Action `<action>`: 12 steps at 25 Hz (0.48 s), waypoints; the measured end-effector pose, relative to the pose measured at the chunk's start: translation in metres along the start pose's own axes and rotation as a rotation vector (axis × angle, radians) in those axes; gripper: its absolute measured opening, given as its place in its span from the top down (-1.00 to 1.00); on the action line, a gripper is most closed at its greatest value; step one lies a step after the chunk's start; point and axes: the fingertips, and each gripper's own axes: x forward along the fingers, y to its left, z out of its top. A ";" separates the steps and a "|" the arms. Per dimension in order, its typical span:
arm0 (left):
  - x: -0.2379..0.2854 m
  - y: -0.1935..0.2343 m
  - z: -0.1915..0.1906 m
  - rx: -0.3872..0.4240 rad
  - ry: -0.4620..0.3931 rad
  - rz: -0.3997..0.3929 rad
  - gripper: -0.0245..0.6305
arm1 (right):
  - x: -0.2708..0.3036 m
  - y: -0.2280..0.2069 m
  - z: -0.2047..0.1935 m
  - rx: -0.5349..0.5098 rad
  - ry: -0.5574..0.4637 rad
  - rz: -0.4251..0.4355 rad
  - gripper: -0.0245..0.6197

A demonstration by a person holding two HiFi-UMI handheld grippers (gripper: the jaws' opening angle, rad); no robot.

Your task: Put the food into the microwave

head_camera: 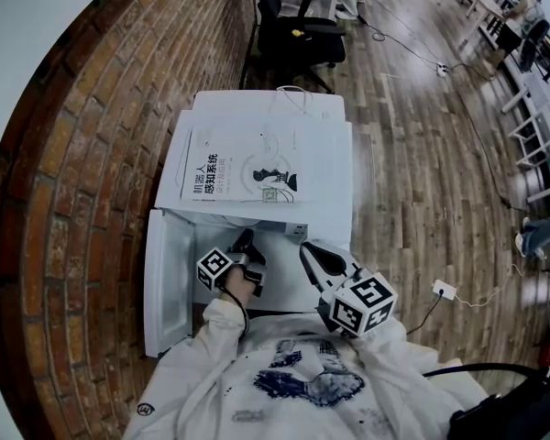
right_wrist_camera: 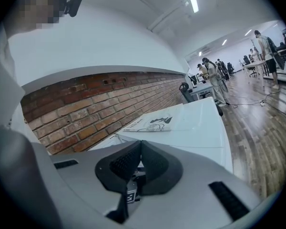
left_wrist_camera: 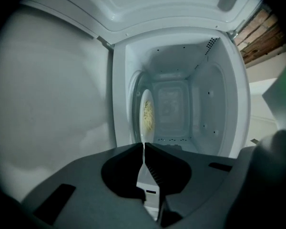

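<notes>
The white microwave (head_camera: pixel 321 168) stands with its door (head_camera: pixel 165 282) swung open to the left. My left gripper (head_camera: pixel 245 243) reaches into the opening. The left gripper view is rolled on its side. There my left gripper (left_wrist_camera: pixel 143 145) is shut on the thin white rim of a plate of yellow noodles (left_wrist_camera: pixel 147 116). The plate is inside the cavity (left_wrist_camera: pixel 214 104), close to the round turntable; whether it rests on it I cannot tell. My right gripper (head_camera: pixel 310 250) hangs in front of the microwave's right side. Its jaws (right_wrist_camera: pixel 139 143) are shut with nothing between them.
A printed booklet (head_camera: pixel 247 168) lies on the microwave's top. A brick wall (head_camera: pixel 92 154) runs close along the left. A black office chair (head_camera: pixel 298 30) stands behind. A white plug and cable (head_camera: pixel 443 290) lie on the wooden floor at the right. People stand far off (right_wrist_camera: pixel 214 78).
</notes>
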 end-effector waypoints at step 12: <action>-0.051 -0.040 -0.013 0.287 0.020 -0.040 0.90 | -0.011 0.024 -0.014 0.023 -0.004 0.061 0.88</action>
